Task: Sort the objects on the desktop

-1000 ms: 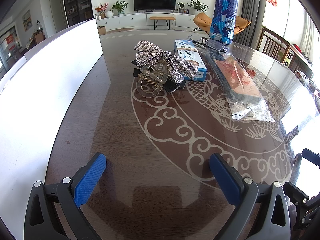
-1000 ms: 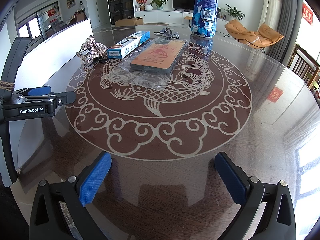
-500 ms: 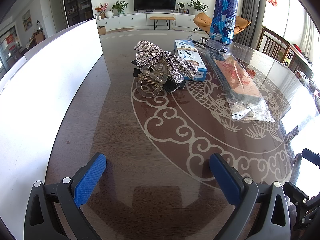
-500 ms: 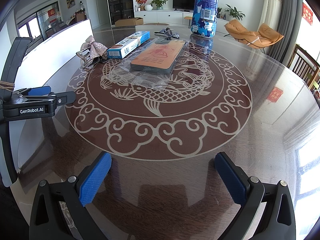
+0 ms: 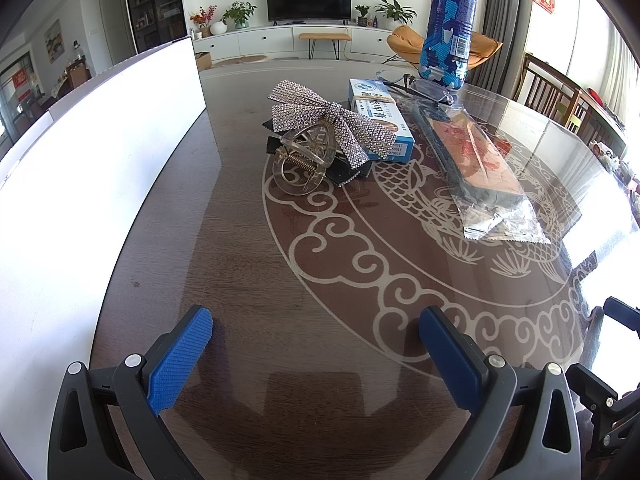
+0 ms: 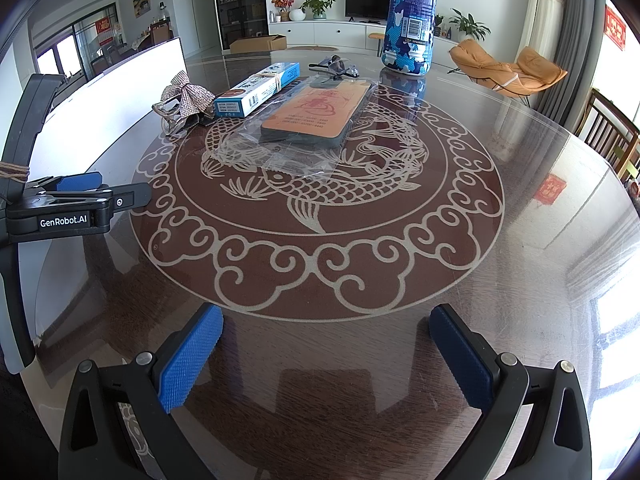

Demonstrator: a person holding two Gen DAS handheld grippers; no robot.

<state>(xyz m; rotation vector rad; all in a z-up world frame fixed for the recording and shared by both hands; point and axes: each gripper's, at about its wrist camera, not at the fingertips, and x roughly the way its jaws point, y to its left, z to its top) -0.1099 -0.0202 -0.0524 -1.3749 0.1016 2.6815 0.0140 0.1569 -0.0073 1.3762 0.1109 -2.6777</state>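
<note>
A living room with a television and an orange lounge chair lies behind a round, glass-topped dark table bearing a pale carp-and-cloud motif; a white board stands along its left edge. The objects to sort are grouped at the far side: a tall blue camouflage-print bottle stands upright; near it lies a phone case in a clear plastic sleeve; beside that lies a long blue-and-white box; a rhinestone bow hair claw rests against the box on a black card; folded glasses lie at the bottle's foot. The left gripper hovers low above the near tabletop, aimed at the bow, its blue pads wide apart, holding nothing; the right gripper is level beside it, equally spread and empty.
</note>
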